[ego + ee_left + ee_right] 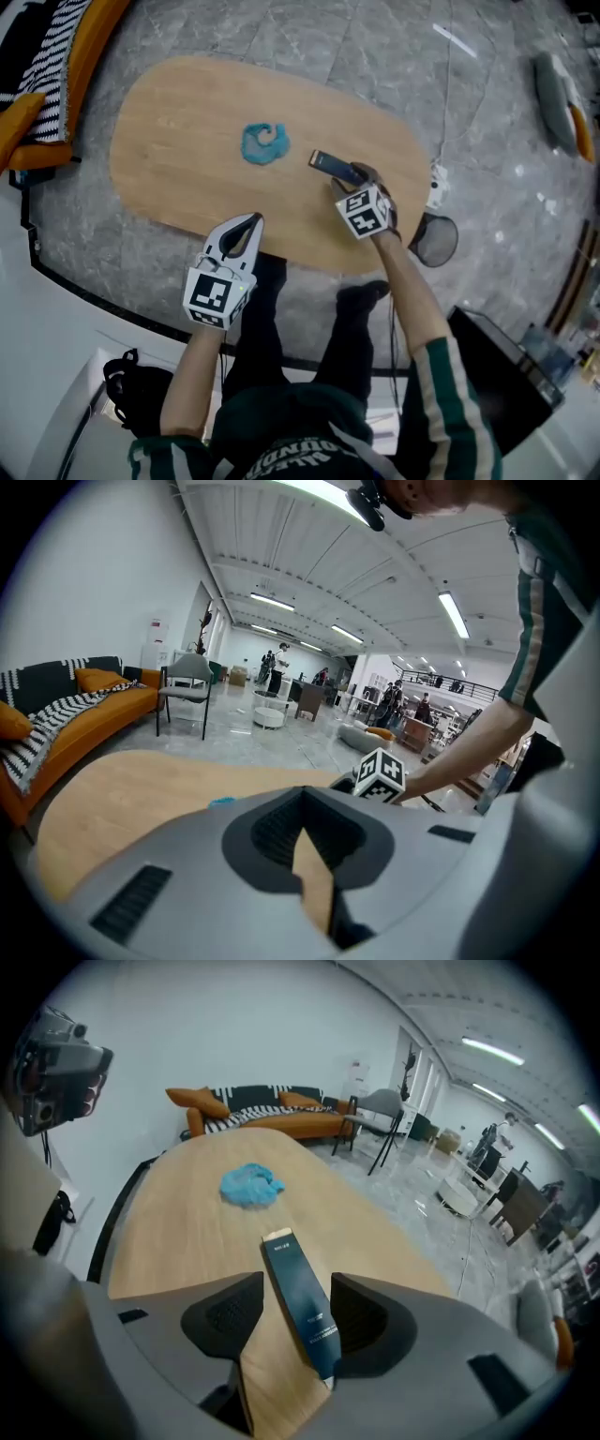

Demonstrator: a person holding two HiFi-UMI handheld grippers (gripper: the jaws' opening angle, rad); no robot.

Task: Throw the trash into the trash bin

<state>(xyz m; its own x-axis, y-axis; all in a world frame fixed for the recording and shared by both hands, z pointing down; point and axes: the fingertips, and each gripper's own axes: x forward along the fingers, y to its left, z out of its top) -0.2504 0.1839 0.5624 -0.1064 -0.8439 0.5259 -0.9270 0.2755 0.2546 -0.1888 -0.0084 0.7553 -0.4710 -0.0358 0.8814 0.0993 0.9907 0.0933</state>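
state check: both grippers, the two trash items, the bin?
left gripper: shut, empty.
right gripper: open, jaws either side of the box, not clamping.
dark blue box: lying flat on the table, not gripped.
blue wad: crumpled, on the table, clear of both grippers.
trash bin: upright beside the table; contents can't be made out.

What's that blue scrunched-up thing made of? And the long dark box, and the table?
The blue scrunched-up thing: looks like soft tissue or cloth, matte, full of crumpled folds; which, I can't tell.
The long dark box: probably cardboard, smooth, with straight edges and a pale end flap.
The table: wood or wood-look, light, faint grain.
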